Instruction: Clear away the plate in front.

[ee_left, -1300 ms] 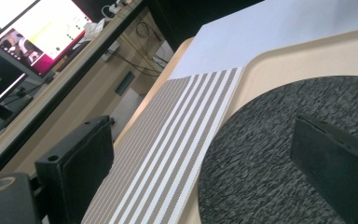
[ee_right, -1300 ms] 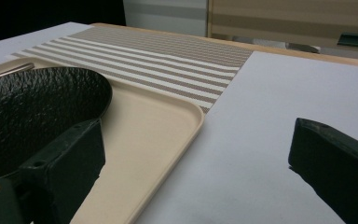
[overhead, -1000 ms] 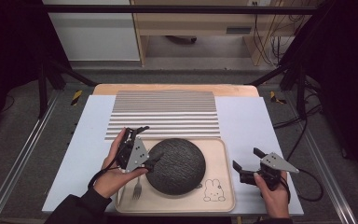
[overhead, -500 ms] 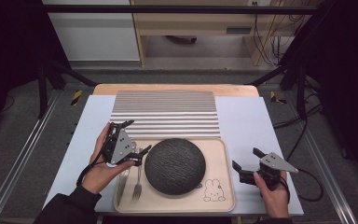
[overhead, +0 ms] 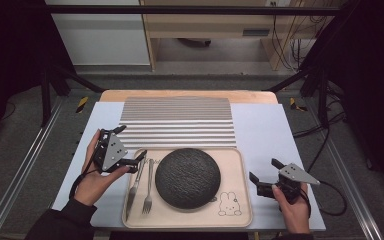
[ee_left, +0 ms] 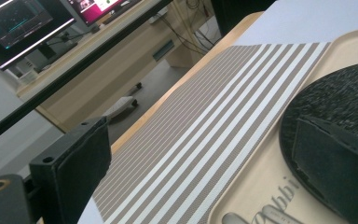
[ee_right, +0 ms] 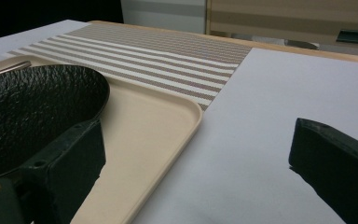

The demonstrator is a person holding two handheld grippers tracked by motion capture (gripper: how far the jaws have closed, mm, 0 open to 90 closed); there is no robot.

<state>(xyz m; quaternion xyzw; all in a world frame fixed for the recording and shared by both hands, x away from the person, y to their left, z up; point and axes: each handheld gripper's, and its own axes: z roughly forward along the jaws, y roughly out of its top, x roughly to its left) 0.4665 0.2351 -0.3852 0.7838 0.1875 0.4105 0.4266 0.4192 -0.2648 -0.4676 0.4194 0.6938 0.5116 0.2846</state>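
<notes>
A dark, rough-textured round plate (overhead: 187, 177) sits in the middle of a beige tray (overhead: 235, 212) with a rabbit drawing. On the tray, left of the plate, a knife (overhead: 136, 181) and a fork (overhead: 148, 189) lie side by side. My left gripper (overhead: 130, 142) hovers at the tray's left rim, open and holding nothing. In the left gripper view its jaws frame the striped mat (ee_left: 205, 126) and the plate (ee_left: 340, 100). My right gripper (overhead: 263, 169) rests open on the white sheet just right of the tray, with the plate (ee_right: 32, 107) and tray (ee_right: 144, 130) to its left.
A brown-and-white striped placemat (overhead: 176, 122) lies behind the tray on a white sheet (overhead: 265, 130) covering the wooden table. Metal frame rails run along both sides, and black stands rise at the back corners. A cable trails from the right gripper.
My left gripper has drawn back to the left, from over the tray beside the plate to the tray's left rim. The right gripper has stayed put.
</notes>
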